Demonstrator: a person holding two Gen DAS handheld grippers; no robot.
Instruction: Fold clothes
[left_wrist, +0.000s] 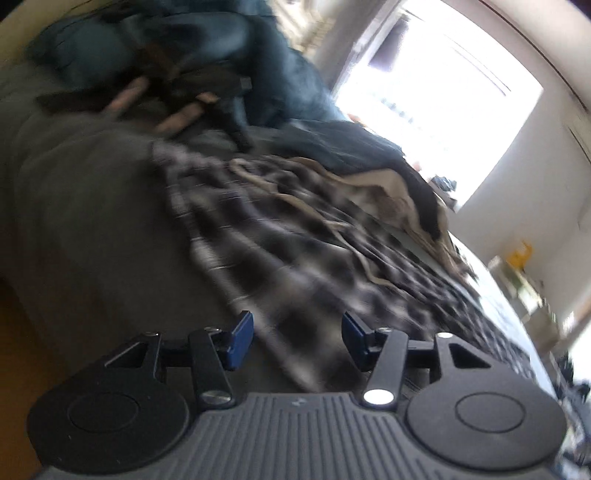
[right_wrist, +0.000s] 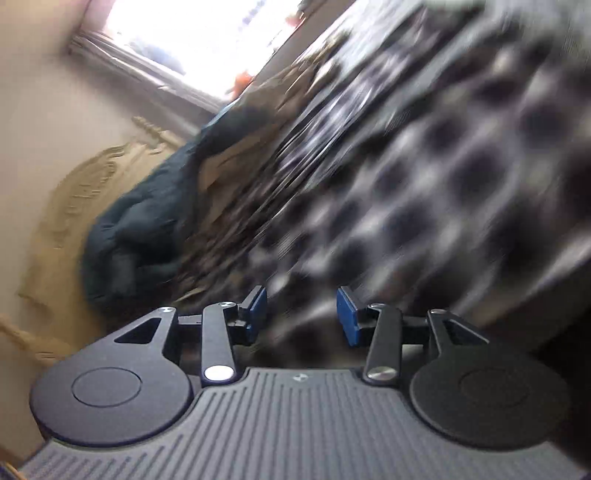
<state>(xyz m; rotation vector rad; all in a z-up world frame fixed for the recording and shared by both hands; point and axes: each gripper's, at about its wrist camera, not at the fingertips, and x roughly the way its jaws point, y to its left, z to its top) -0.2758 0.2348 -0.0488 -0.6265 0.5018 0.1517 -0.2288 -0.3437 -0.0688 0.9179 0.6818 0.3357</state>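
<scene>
A black, grey and white plaid garment (left_wrist: 295, 236) lies spread and rumpled on a grey bed (left_wrist: 92, 206). My left gripper (left_wrist: 297, 325) hovers over its near edge with its blue pads (left_wrist: 240, 336) apart and nothing pressed between them. The right wrist view is heavily blurred. The same plaid garment (right_wrist: 424, 177) fills it, and my right gripper (right_wrist: 301, 302) stands open just above the cloth, gripping nothing. In the left wrist view, at the far left of the bed, a person's hand (left_wrist: 177, 118) holds something dark, too blurred to identify.
A teal duvet (left_wrist: 280, 74) is heaped at the bed's far end, also visible as the teal duvet (right_wrist: 140, 221). A beige garment (left_wrist: 369, 184) and a dark one (left_wrist: 424, 195) lie beyond the plaid cloth. A bright window (left_wrist: 436, 92) is behind, and the floor (left_wrist: 14, 325) shows at left.
</scene>
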